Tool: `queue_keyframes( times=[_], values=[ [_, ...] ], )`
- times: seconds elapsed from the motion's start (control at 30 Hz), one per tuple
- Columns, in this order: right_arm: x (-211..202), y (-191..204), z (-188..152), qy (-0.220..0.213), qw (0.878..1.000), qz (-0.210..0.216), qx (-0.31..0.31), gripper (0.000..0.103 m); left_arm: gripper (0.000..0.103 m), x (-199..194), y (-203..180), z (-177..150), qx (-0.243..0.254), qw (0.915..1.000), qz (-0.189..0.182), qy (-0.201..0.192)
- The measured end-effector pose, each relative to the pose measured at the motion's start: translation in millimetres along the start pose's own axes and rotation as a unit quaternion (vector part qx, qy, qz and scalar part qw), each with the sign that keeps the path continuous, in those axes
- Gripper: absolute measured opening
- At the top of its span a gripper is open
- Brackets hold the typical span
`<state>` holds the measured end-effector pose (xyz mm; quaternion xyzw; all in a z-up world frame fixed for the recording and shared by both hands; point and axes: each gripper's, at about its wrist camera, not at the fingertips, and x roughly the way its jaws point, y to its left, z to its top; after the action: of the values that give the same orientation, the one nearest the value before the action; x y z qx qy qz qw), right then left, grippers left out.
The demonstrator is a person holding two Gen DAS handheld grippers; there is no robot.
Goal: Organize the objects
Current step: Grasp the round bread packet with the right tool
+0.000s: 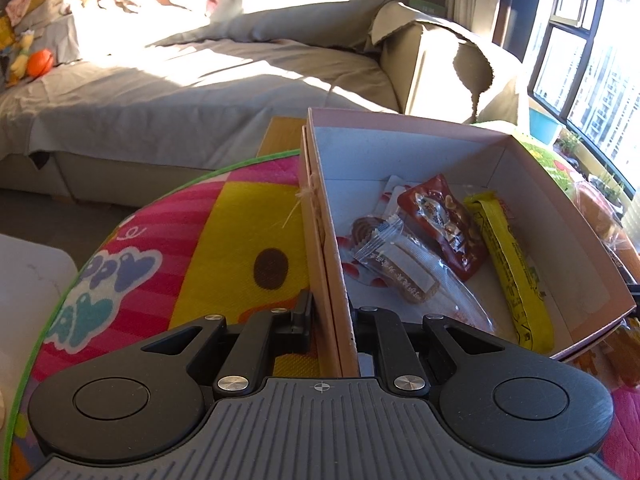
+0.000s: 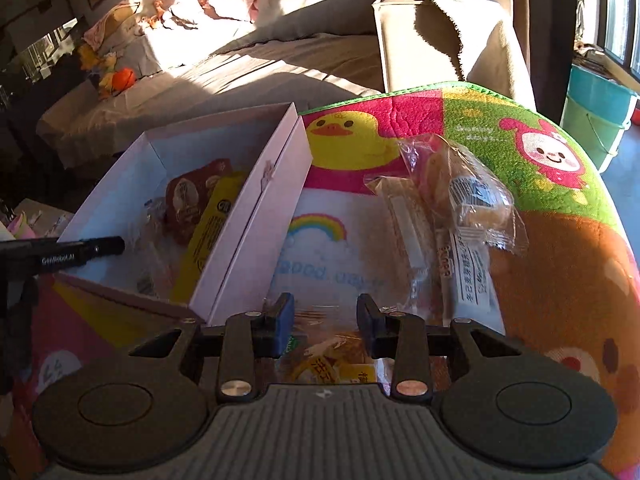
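Box [image 2: 256,216] sits on the play mat [image 2: 560,280], left of my right tongs [image 2: 325,320]. In the box: a snack bar [image 1: 508,268] along its right wall, a sauce packet [image 1: 444,224] left of it, a wrapped biscuit [image 1: 400,268] left of that. My left tongs [image 1: 330,320] straddle the box's left wall [image 1: 332,272], one finger inside, one outside. Right of the box, three wrapped snacks [image 2: 452,208] lie together on the mat. A snack packet [image 2: 332,360] lies between my right tongs' fingers. Sofa [image 1: 200,92] stands behind the mat.

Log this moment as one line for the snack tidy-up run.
left gripper: shut on box wall | right gripper: around snack packet on mat | red pouch, yellow bar boxed
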<state>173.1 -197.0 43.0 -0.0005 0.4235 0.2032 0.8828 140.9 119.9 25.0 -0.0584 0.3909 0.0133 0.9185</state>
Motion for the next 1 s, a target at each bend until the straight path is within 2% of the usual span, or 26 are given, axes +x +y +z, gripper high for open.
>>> queue_keyframes(
  times=[0.03, 0.1, 0.17, 0.27, 0.33, 0.47, 0.6, 0.67, 0.7, 0.9, 1.0],
  values=[
    [-5, 1, -5, -0.002, 1.000, -0.010, -0.007, 0.035, 0.014, 0, 0, 0, 0.000, 1.0000, 0.000, 0.000],
    [-18, 2, -18, -0.012, 0.998, -0.058, -0.024, 0.044, 0.014, 0, 1, 0, 0.000, 1.0000, 0.000, 0.000],
    [-30, -1, -27, -0.020, 0.996, -0.083, -0.021, 0.065, 0.014, 0, 1, 1, 0.000, 1.0000, 0.000, 0.000],
    [-47, -10, -41, -0.034, 0.997, -0.075, 0.008, 0.081, 0.014, 0, 1, 1, -0.001, 1.0000, 0.000, 0.000],
    [-55, -14, -50, -0.040, 0.996, -0.075, 0.028, 0.086, 0.014, 0, 1, 1, -0.001, 1.0000, 0.000, 0.000],
    [-58, -15, -71, -0.037, 0.994, -0.079, 0.058, 0.088, 0.014, 1, 2, 2, 0.002, 1.0000, -0.001, -0.001],
    [-53, -6, -87, -0.025, 0.994, -0.054, 0.096, 0.090, 0.014, 1, 1, 4, 0.005, 1.0000, -0.002, -0.001],
    [-50, 8, -94, -0.033, 0.993, -0.064, 0.094, 0.102, 0.014, 2, 1, 5, 0.008, 1.0000, -0.004, -0.001],
    [-49, 13, -96, -0.032, 0.993, -0.064, 0.095, 0.103, 0.014, 2, 1, 5, 0.010, 0.9999, -0.005, -0.001],
    [-43, 25, -99, -0.051, 0.987, -0.102, 0.115, 0.103, 0.014, 5, 2, 7, 0.014, 0.9998, -0.011, -0.002],
    [-39, 31, -99, -0.050, 0.986, -0.122, 0.105, 0.103, 0.014, 6, 3, 7, 0.015, 0.9998, -0.012, -0.004]
  ],
)
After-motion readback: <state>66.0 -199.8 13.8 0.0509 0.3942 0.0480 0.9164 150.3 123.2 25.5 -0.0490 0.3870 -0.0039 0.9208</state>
